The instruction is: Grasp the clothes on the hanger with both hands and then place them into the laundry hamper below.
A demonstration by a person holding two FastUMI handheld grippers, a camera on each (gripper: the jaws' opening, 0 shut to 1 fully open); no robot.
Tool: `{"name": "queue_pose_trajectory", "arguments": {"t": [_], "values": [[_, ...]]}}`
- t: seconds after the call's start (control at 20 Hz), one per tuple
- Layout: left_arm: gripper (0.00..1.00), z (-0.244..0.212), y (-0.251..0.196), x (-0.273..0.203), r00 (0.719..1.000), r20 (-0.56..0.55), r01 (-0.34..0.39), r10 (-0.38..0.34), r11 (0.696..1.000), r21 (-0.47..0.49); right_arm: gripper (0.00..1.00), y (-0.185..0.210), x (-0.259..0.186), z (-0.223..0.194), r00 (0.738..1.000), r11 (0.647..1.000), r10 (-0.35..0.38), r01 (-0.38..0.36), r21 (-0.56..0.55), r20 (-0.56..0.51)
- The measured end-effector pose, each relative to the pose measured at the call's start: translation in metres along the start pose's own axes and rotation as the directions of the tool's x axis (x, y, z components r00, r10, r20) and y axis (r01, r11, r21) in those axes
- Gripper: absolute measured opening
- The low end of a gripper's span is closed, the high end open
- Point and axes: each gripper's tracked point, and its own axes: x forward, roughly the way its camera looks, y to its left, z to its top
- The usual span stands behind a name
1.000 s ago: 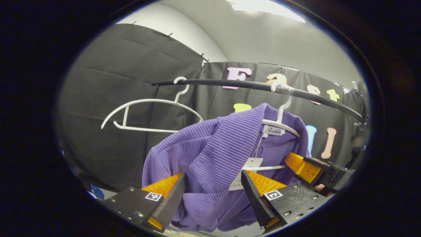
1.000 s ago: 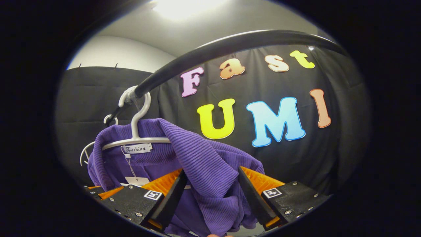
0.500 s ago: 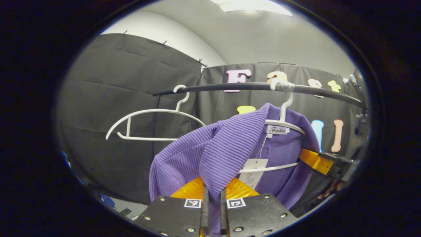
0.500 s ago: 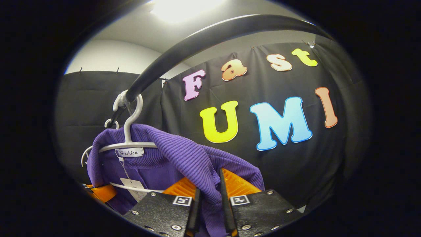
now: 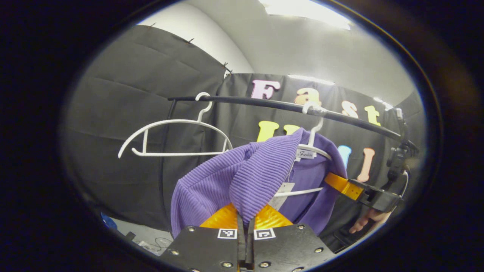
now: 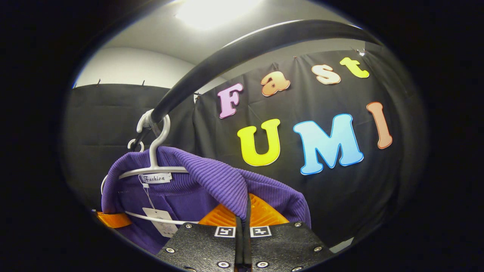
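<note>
A purple ribbed garment point(image 5: 245, 177) point(image 6: 211, 181) hangs on a white hanger point(image 5: 314, 145) point(image 6: 153, 166) hooked over the black rail point(image 5: 264, 103) point(image 6: 242, 49). My left gripper point(image 5: 244, 219) is shut on a fold of the garment's shoulder, low in the left gripper view. My right gripper point(image 6: 244, 217) is shut on the other shoulder fold, low in the right gripper view. In the left gripper view the right gripper point(image 5: 359, 190) also shows at the far right, held by a hand point(image 5: 365, 223). A paper tag point(image 6: 160, 219) dangles inside the collar.
An empty white hanger point(image 5: 174, 132) hangs on the rail to the left of the garment. The rail's black upright post point(image 5: 166, 151) stands behind it. A camera mount point(image 5: 397, 160) sits at the rail's right end. Pale floor point(image 5: 143, 234) shows below left.
Both grippers went from open around the garment's shoulder folds to fully shut on them. The left view has tilted slightly, and the garment is bunched more tightly between the fingers.
</note>
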Motion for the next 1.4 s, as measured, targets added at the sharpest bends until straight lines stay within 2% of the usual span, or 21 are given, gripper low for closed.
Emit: {"name": "queue_pose_trajectory", "arguments": {"t": [0.1,0.15,0.2,0.25,0.3,0.35,0.5,0.55,0.6,0.65,0.7,0.8,0.95,1.0,1.05,1.1,1.15,1.25,1.3,1.35,1.4], "values": [[0.01,0.008,0.0,-0.01,0.999,-0.01,0.045,-0.045,0.999,-0.008,0.0,-0.003,-0.009,0.002,1.0,1.0,-0.025,0.025,-0.004,0.004],[0.07,0.011,-0.002,-0.015,0.998,-0.016,0.067,-0.067,0.998,-0.022,0.0,-0.002,-0.013,0.003,0.999,0.999,-0.037,0.037,-0.01,0.006],[0.07,0.016,0.0,-0.019,0.996,-0.019,0.086,-0.087,0.996,-0.036,0.0,-0.003,-0.016,0.005,0.999,0.999,-0.05,0.05,-0.019,0.01],[0.07,0.021,0.004,-0.022,0.995,-0.016,0.096,-0.097,0.994,-0.044,0.0,-0.005,-0.018,0.009,0.998,0.997,-0.066,0.067,-0.03,0.021],[0.01,0.028,0.009,-0.024,0.994,-0.014,0.105,-0.106,0.993,-0.052,0.0,-0.006,-0.02,0.013,0.997,0.996,-0.077,0.078,-0.045,0.031],[0.07,0.034,0.015,-0.027,0.994,-0.01,0.112,-0.113,0.992,-0.058,0.0,-0.006,-0.02,0.014,0.996,0.994,-0.086,0.088,-0.068,0.04],[0.07,0.053,0.027,-0.028,0.991,-0.003,0.135,-0.136,0.989,-0.067,0.0,-0.007,-0.02,0.02,0.993,0.984,-0.101,0.109,-0.143,0.062],[0.01,0.059,0.029,-0.028,0.99,0.003,0.143,-0.143,0.987,-0.068,0.0,-0.007,-0.02,0.02,0.993,0.979,-0.101,0.111,-0.169,0.065],[0.01,0.066,0.03,-0.031,0.988,0.01,0.154,-0.154,0.986,-0.071,0.0,-0.007,-0.021,0.02,0.993,0.975,-0.1,0.111,-0.192,0.068],[0.07,0.074,0.032,-0.034,0.987,0.017,0.162,-0.161,0.984,-0.072,0.0,-0.006,-0.024,0.019,0.993,0.972,-0.095,0.107,-0.21,0.067],[0.01,0.082,0.035,-0.035,0.986,0.024,0.168,-0.167,0.983,-0.07,0.0,-0.003,-0.025,0.019,0.995,0.971,-0.081,0.093,-0.222,0.063],[0.01,0.089,0.039,-0.027,0.983,0.032,0.183,-0.181,0.981,-0.071,0.0,-0.002,-0.028,0.014,0.998,0.975,-0.045,0.055,-0.216,0.052],[0.08,0.096,0.047,-0.023,0.977,0.025,0.212,-0.211,0.972,-0.105,0.0,-0.003,-0.031,0.009,1.0,0.983,0.005,0.0,-0.183,0.025],[0.07,0.098,0.05,-0.022,0.975,0.017,0.222,-0.222,0.969,-0.104,0.02,-0.002,-0.033,0.006,1.0,0.982,0.017,-0.015,-0.189,0.012],[0.0,0.099,0.054,-0.023,0.974,0.014,0.227,-0.226,0.969,-0.099,0.02,0.0,-0.035,0.004,1.0,0.979,0.026,-0.024,-0.204,0.005],[0.07,0.101,0.056,-0.023,0.974,0.017,0.228,-0.228,0.969,-0.095,0.03,0.001,-0.039,0.001,1.0,0.973,0.031,-0.031,-0.228,-0.001],[0.01,0.101,0.057,-0.025,0.973,0.02,0.23,-0.229,0.969,-0.09,0.05,0.005,-0.041,-0.007,0.999,0.965,0.03,-0.033,-0.26,-0.013],[0.01,0.098,0.056,-0.028,0.972,0.025,0.235,-0.233,0.969,-0.082,0.08,0.011,-0.04,-0.012,1.0,0.955,0.018,-0.022,-0.296,-0.014],[0.07,0.096,0.058,-0.028,0.972,0.025,0.236,-0.235,0.968,-0.085,0.08,0.011,-0.039,-0.012,1.0,0.955,0.009,-0.014,-0.296,-0.018],[0.07,0.095,0.059,-0.031,0.97,0.022,0.242,-0.241,0.966,-0.095,0.07,0.01,-0.041,-0.01,1.0,0.96,0.0,-0.004,-0.28,-0.015],[0.07,0.095,0.061,-0.03,0.97,0.022,0.243,-0.242,0.964,-0.107,0.01,0.013,-0.041,-0.01,1.0,0.965,0.012,-0.018,-0.261,-0.025]]}}
